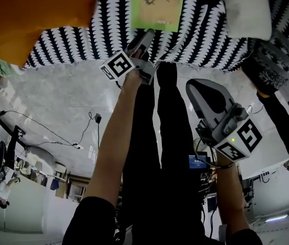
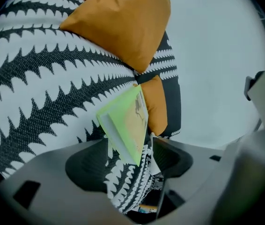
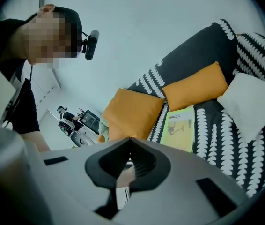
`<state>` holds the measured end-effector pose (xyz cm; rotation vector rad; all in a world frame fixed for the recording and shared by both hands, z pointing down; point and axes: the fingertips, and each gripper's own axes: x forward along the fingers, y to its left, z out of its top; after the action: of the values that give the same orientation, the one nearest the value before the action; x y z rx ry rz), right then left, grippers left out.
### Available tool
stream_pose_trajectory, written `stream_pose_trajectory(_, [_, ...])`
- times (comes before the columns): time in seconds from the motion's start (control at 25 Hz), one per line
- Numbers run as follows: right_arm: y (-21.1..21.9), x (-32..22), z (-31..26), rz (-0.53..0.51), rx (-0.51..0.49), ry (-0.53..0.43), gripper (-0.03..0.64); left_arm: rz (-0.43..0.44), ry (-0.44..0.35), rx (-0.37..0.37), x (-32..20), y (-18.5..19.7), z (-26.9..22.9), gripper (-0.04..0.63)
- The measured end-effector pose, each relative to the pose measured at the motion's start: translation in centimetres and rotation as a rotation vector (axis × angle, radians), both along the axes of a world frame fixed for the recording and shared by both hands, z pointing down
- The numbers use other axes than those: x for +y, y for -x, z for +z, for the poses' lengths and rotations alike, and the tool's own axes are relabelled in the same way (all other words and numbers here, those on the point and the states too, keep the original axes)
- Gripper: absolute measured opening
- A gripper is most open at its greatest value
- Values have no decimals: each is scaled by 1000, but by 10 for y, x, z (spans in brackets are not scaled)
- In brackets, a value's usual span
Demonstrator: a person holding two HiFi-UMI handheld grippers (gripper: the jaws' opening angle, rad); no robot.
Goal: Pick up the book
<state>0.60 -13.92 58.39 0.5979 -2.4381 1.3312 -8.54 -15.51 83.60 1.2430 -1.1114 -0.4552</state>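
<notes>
Head view: the book (image 1: 157, 6), green-covered, lies on the patterned sofa (image 1: 83, 45) between an orange cushion (image 1: 32, 14) and a white cushion (image 1: 246, 9). The left gripper (image 1: 143, 39) reaches over the sofa's edge, its tips just beside the book's near edge. The right gripper (image 1: 198, 91) hangs off the sofa, well apart from the book.

Left gripper view: the left gripper (image 2: 135, 163) has its jaws spread wide. The book (image 2: 125, 123) lies straight ahead, page edges towards the camera, and its near corner reaches into the gap between the jaws. Neither pad presses on it. Behind it are the orange cushion (image 2: 118, 22) and the sofa (image 2: 39, 78).

Right gripper view: the right gripper (image 3: 130, 142) has its jaws closed tip to tip with nothing between them. The book (image 3: 179, 128) lies flat on the sofa (image 3: 226, 139) beyond them, untouched, in front of two orange cushions, with the white cushion (image 3: 249, 100) to its right.
</notes>
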Motion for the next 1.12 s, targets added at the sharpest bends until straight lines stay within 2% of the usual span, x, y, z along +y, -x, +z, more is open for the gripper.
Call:
stream_pose_trajectory(0.4, [2, 1, 15, 1, 0, 22, 17, -55, 44, 17, -4, 2, 28, 305])
stream_pose_trajectory(0.8, [5, 7, 24, 8, -8, 24, 17, -122, -2, 31, -5, 5, 33, 305])
stream_pose_trajectory(1.12, [15, 2, 14, 19, 3, 34, 17, -96, -14, 41, -17, 11, 25, 301])
